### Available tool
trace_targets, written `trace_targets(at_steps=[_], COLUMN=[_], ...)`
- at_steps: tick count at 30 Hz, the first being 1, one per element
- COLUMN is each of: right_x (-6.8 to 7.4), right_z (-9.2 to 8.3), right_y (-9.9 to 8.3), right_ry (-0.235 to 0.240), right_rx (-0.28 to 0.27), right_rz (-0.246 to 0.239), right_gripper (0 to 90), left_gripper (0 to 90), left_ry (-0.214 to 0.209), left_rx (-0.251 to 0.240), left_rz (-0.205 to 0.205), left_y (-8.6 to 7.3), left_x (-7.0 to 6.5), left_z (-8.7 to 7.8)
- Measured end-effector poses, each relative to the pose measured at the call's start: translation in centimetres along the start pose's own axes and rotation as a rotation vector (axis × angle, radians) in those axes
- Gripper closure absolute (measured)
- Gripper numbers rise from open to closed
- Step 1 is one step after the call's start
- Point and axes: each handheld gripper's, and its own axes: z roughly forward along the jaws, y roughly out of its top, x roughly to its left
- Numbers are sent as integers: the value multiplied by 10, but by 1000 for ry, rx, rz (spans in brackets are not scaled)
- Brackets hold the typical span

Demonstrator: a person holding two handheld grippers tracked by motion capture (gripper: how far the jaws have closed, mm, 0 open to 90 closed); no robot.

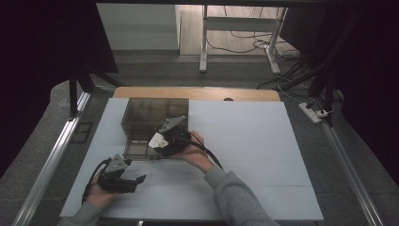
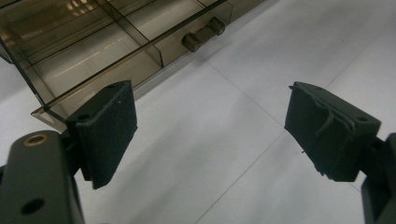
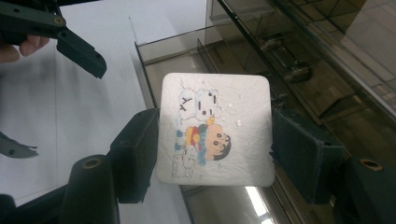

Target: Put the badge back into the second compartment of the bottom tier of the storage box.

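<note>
High view: white tabletop (image 1: 244, 141), grey floor (image 1: 160, 70).

Jaws gripping cartoon card (image 3: 217, 130), smoked drawer (image 3: 299, 60)

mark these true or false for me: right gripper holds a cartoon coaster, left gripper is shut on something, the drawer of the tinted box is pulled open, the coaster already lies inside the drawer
1. The right gripper holds a white cartoon coaster: true.
2. The left gripper is shut on something: false, its jaws stand open and empty over the white table.
3. The drawer of the tinted plastic box is pulled open: true.
4. The coaster already lies inside the drawer: false, it sits clamped between the right gripper's pads above the drawer.
</note>
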Motion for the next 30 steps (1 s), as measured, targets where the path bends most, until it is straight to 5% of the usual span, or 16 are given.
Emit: trace_targets(at_steps=[11,16,30], right_x=[-2,1,4], right_z=[11,14,-16], right_y=[1,2,-1], right_ry=[-3,-17,-23], right_rx=[10,8,-31], right_rz=[-11,-25,-11], right_gripper=[320,233,250], left_gripper=[167,168,168], left_ry=[0,0,3], left_rx=[-7,-11,-12], left_rz=[-9,-15,-19], left_y=[0,-1,-1], left_x=[1,3,4], left_z=[-2,-3,-4])
